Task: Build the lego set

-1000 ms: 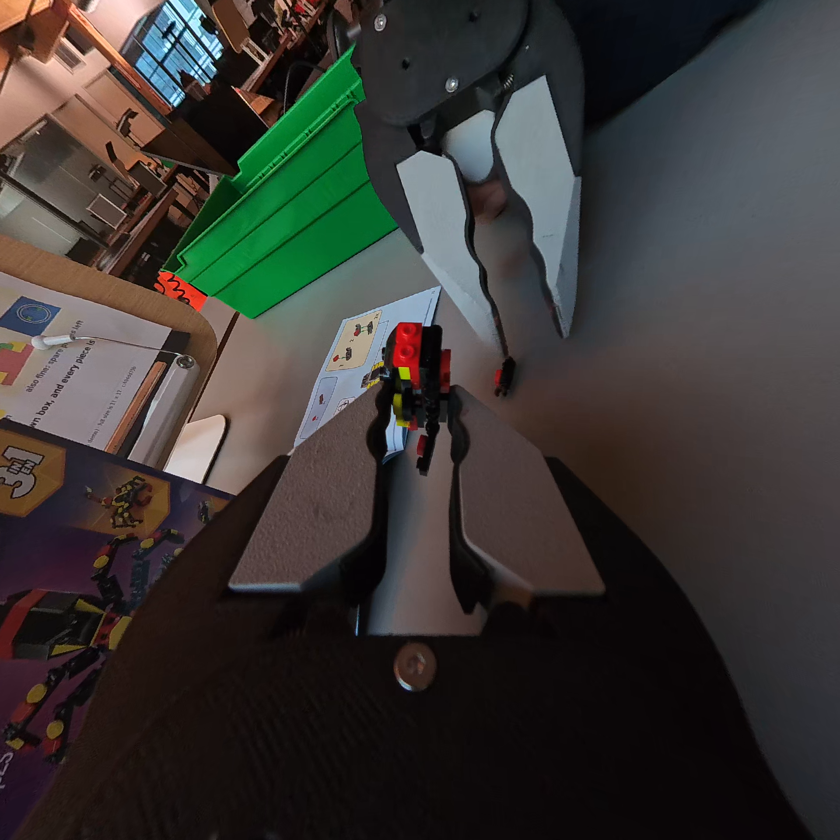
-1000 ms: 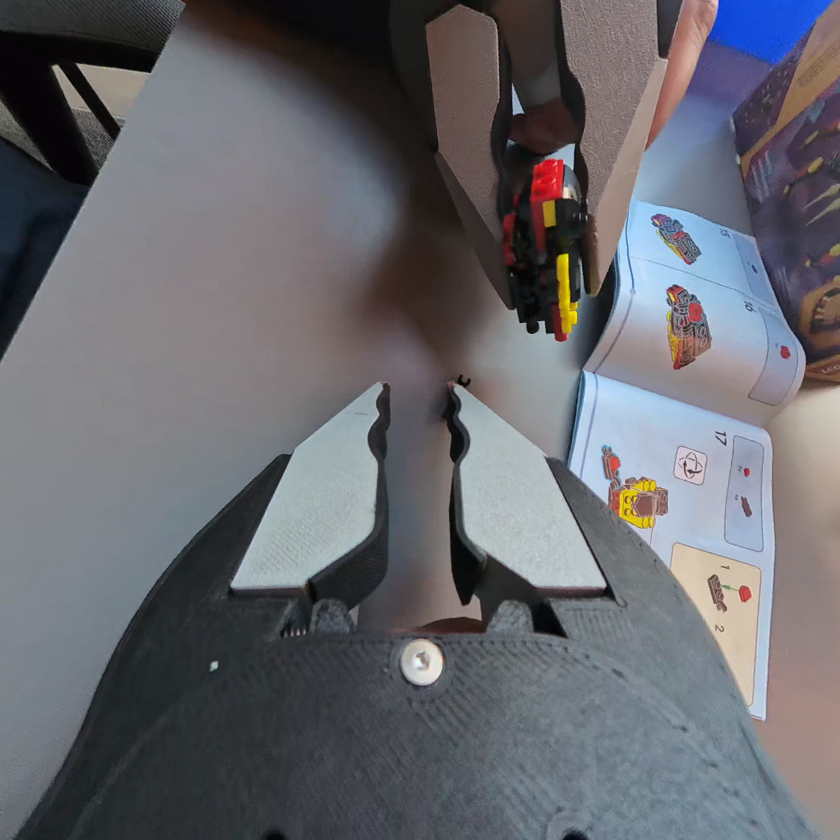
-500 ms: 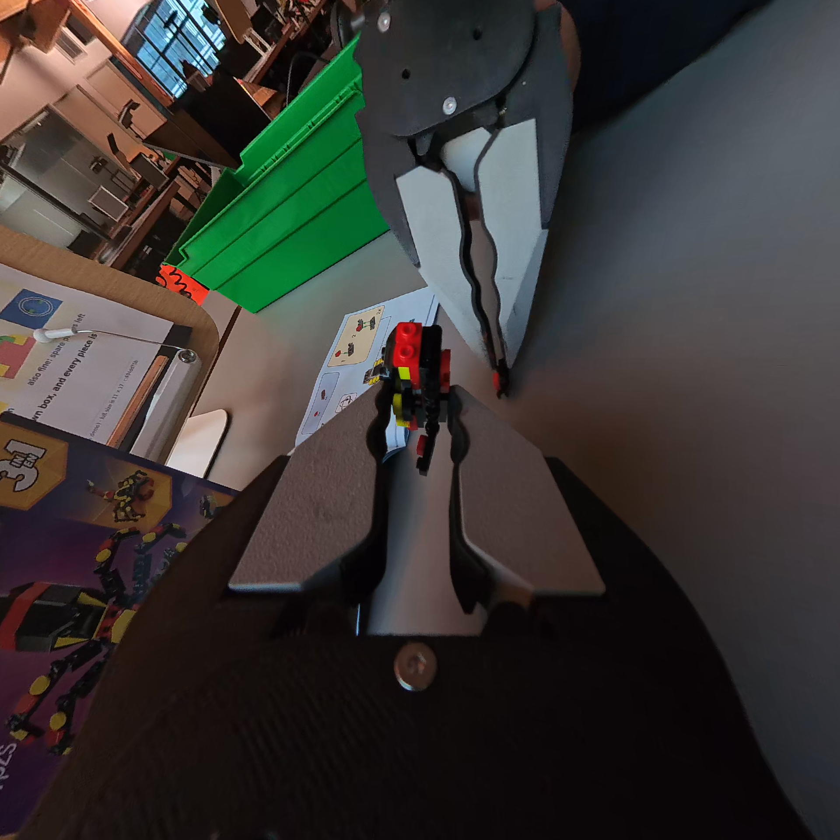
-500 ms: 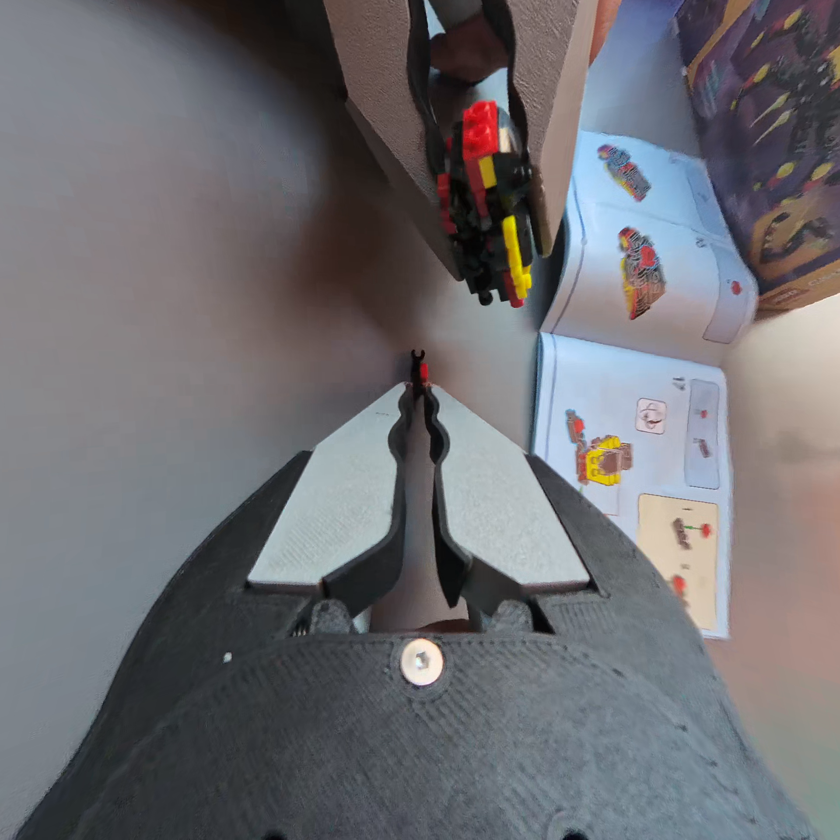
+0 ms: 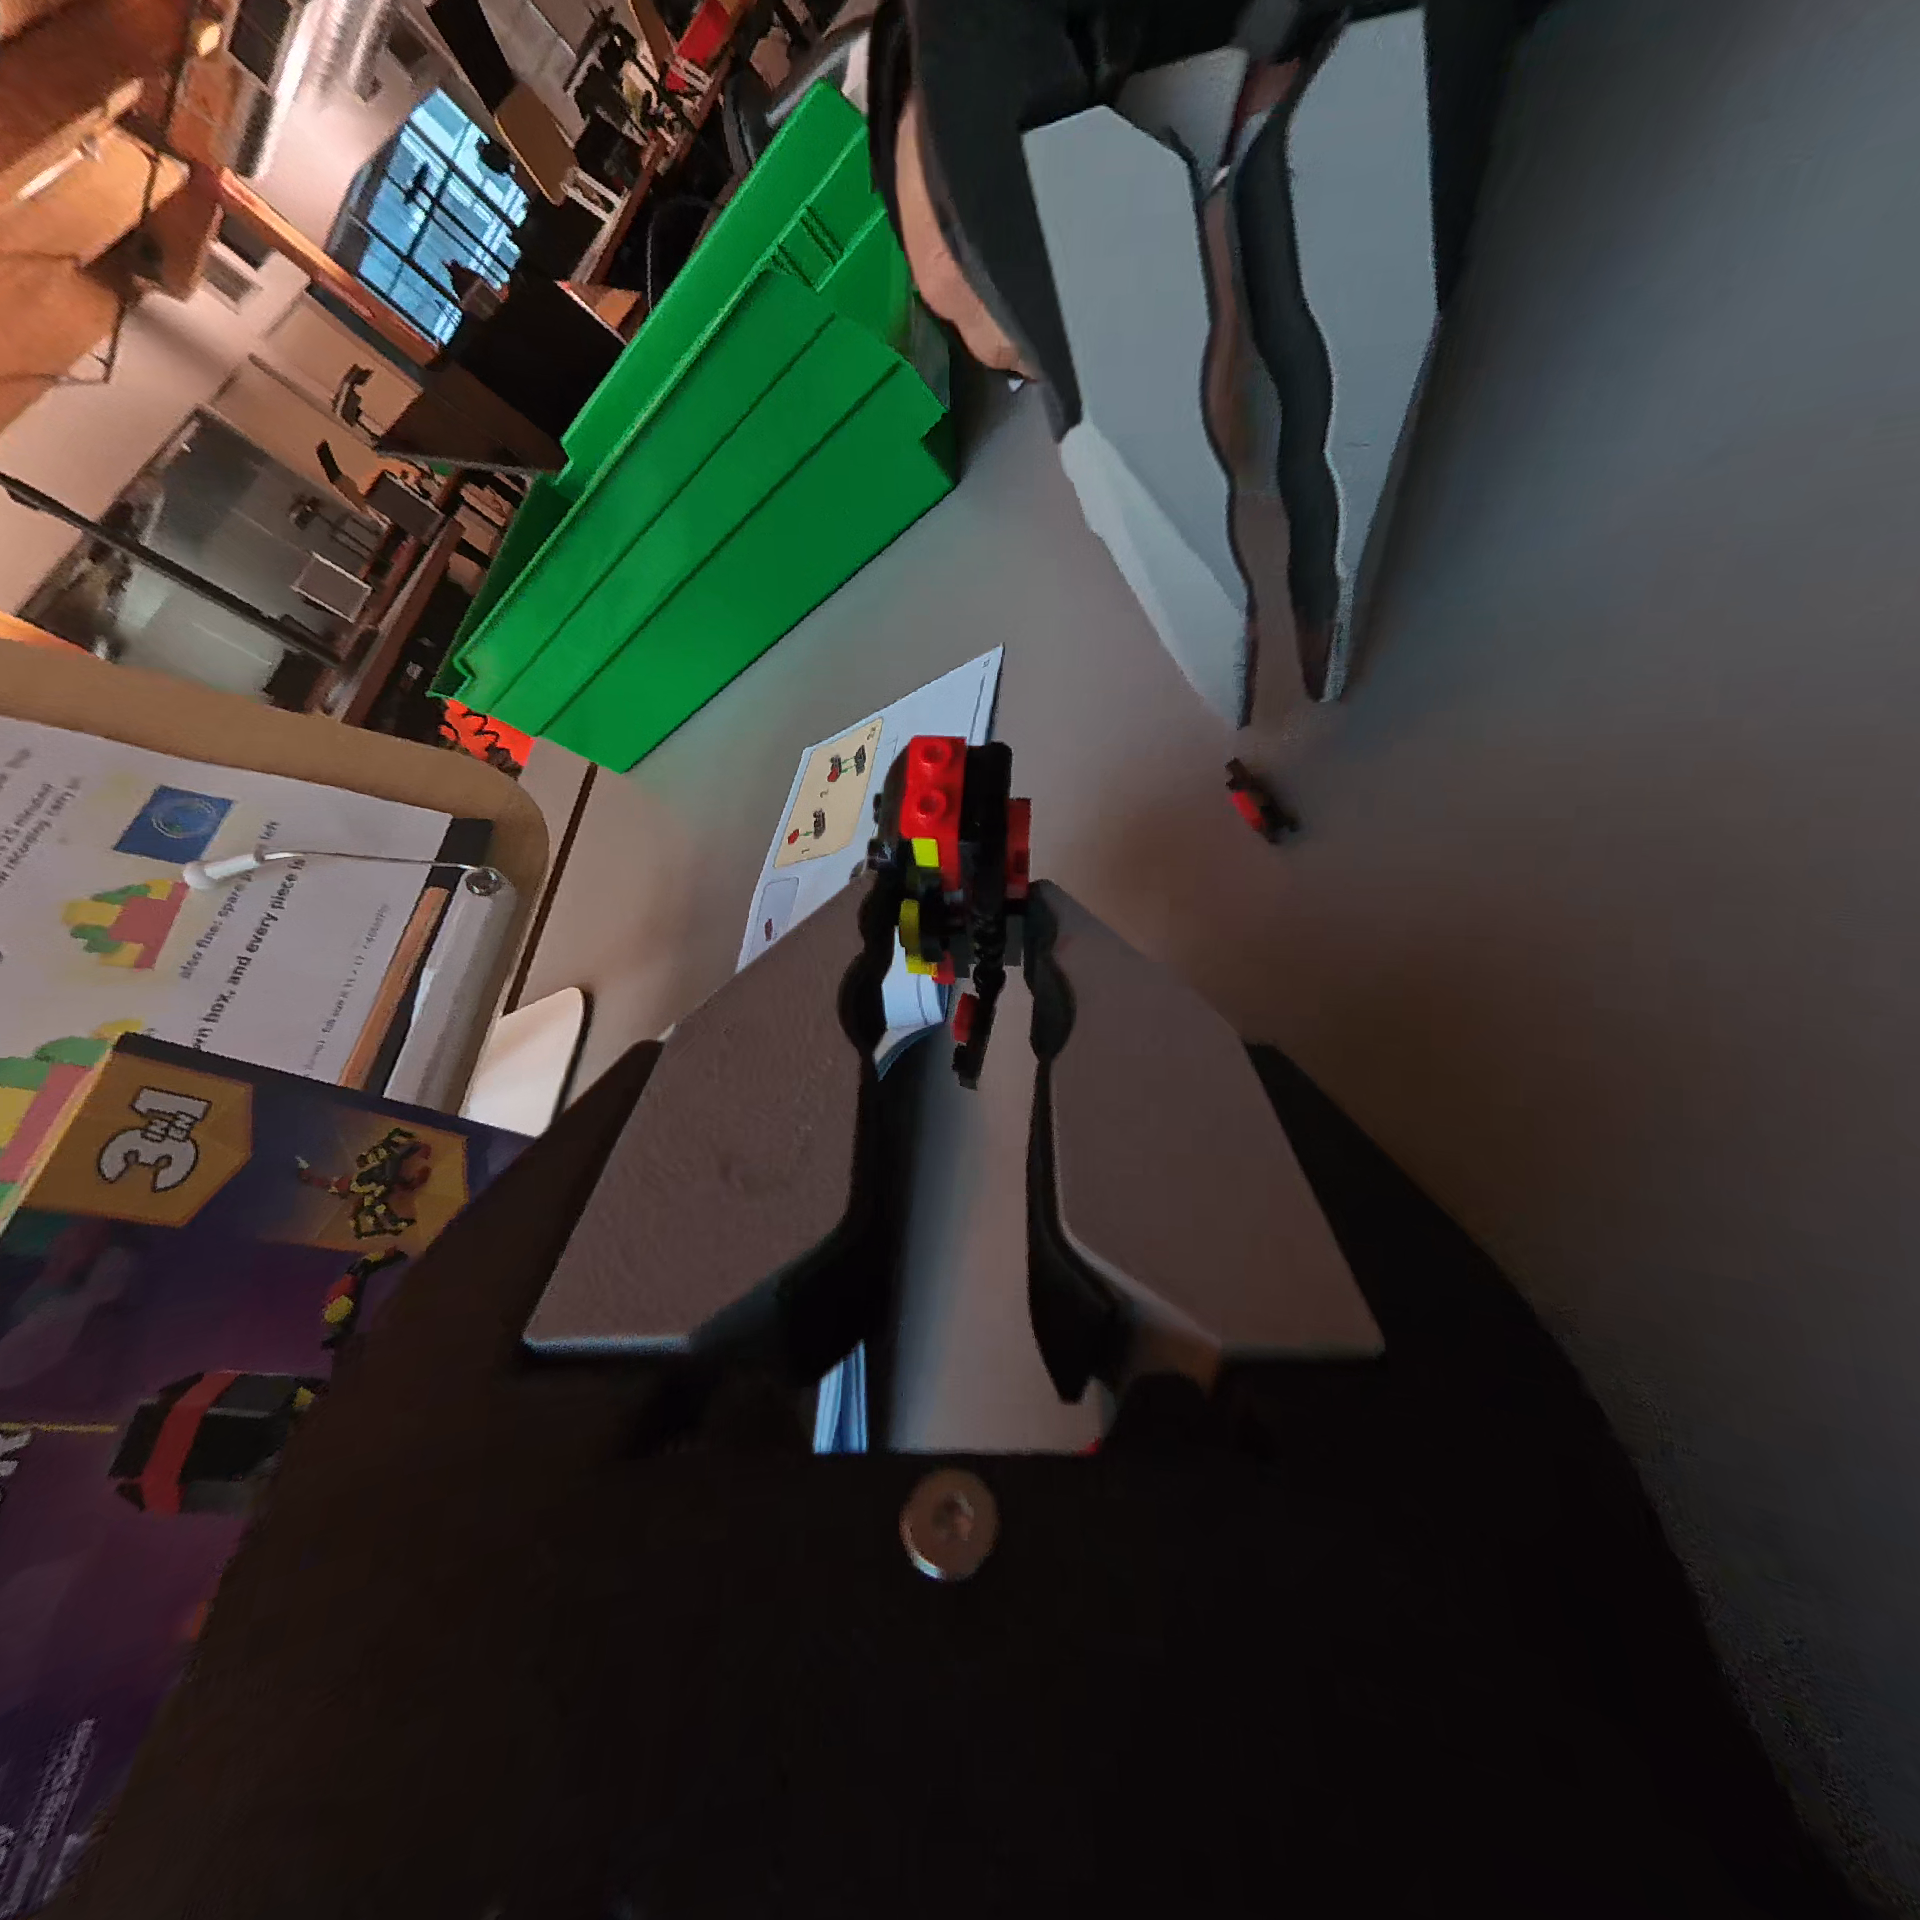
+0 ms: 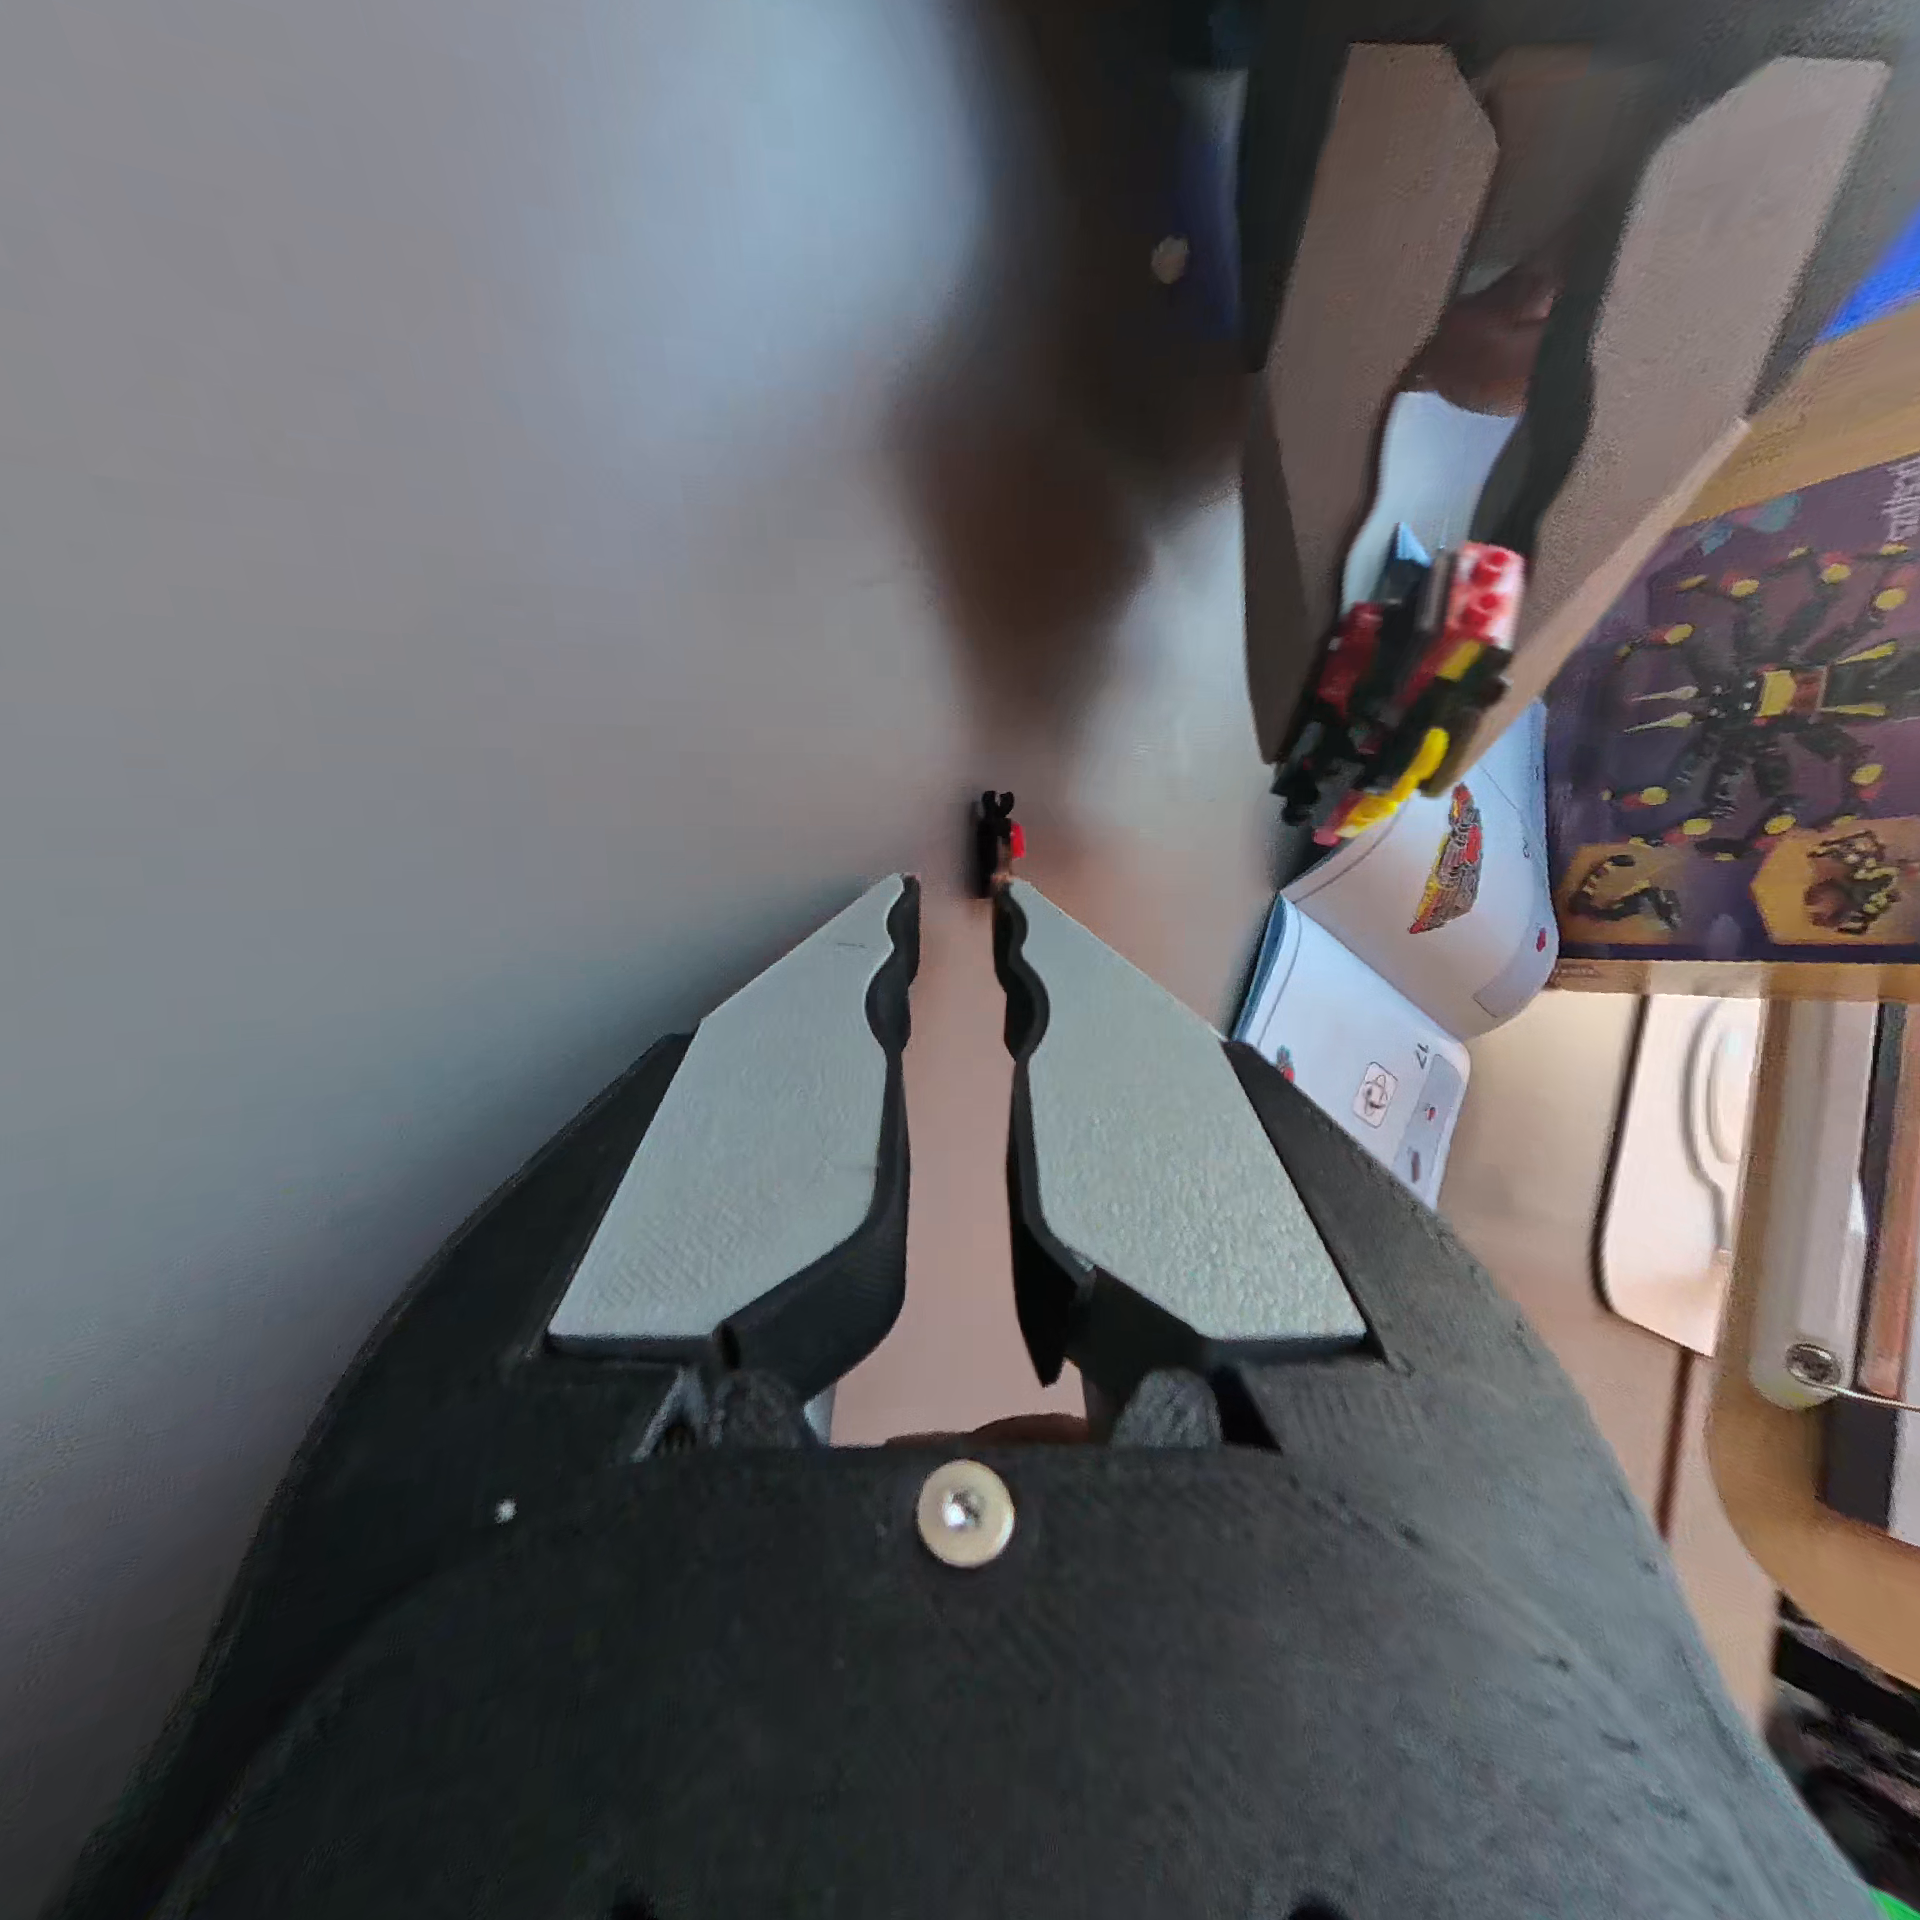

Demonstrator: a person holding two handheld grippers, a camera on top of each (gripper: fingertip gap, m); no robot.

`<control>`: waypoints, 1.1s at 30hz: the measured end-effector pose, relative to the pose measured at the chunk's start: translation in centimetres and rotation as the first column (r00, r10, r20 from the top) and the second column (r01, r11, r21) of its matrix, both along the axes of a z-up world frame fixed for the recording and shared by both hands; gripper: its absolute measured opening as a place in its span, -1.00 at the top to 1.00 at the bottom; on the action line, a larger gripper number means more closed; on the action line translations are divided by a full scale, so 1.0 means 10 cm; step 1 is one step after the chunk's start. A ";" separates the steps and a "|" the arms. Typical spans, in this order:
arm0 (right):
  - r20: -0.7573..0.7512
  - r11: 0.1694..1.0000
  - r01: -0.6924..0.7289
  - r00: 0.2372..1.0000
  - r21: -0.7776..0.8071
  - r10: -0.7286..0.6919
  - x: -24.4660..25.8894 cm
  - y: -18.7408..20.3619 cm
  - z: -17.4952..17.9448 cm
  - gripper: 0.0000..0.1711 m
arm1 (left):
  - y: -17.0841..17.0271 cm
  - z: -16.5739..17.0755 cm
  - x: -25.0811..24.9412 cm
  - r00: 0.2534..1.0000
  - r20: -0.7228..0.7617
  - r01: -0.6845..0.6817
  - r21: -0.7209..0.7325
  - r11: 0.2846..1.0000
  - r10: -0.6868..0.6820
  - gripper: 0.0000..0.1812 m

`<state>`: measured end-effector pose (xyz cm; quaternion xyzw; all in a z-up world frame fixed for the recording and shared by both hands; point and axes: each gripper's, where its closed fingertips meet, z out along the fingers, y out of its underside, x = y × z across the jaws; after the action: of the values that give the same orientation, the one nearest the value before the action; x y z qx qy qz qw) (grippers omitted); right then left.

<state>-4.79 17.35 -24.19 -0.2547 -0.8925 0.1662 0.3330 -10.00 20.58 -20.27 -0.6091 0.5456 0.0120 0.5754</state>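
Note:
My left gripper (image 5: 951, 896) is shut on a partly built lego model (image 5: 940, 810) of red, black and yellow bricks and holds it above the grey table (image 5: 1610, 987). The model also shows in the right wrist view (image 6: 1403, 686). My right gripper (image 6: 956, 885) is narrowly open and empty. A small black piece with a red stud (image 6: 995, 842) lies on the table just beyond its right fingertip. In the left wrist view that piece (image 5: 1257, 812) lies a little below the tips of the right gripper (image 5: 1283, 707).
An open instruction booklet (image 6: 1361, 1049) lies on the table behind the model. A purple lego box (image 5: 156, 1299) and a clipboard with a printed sheet (image 5: 260, 883) sit at the left. A green bin (image 5: 707, 540) stands farther back.
My right gripper closed on the small piece half a second ago, then opened and drew back. The piece now lies loose on the table. The left gripper still holds the model.

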 end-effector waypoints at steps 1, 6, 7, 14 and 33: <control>-0.009 0.999 0.015 1.000 -0.043 -0.015 -0.02 0.01 0.03 0.86 | -0.02 0.01 0.02 1.000 -0.003 0.011 0.011 1.000 -0.010 0.75; 0.112 0.949 0.150 0.986 -0.277 -0.123 -0.10 0.12 -0.07 0.80 | -0.05 0.04 0.07 0.999 -0.029 0.028 0.055 0.998 -0.027 0.75; 0.113 0.943 0.135 0.988 -0.305 -0.105 -0.09 0.09 -0.05 0.82 | -0.04 0.03 0.06 0.999 -0.034 0.023 0.052 0.998 -0.021 0.75; 0.056 0.943 0.073 0.997 -0.325 -0.058 -0.12 -0.05 0.05 0.77 | -0.02 0.00 0.04 1.000 -0.028 0.008 0.026 1.000 -0.007 0.75; 0.168 0.934 0.056 0.986 -0.352 0.004 0.02 -0.16 -0.07 0.76 | -0.03 -0.02 0.04 1.000 -0.029 0.007 0.004 1.000 -0.007 0.75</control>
<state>-4.61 15.71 -24.88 -0.3354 -0.8690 0.2984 0.2080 -9.65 20.31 -20.51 -0.6056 0.5561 0.0199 0.5688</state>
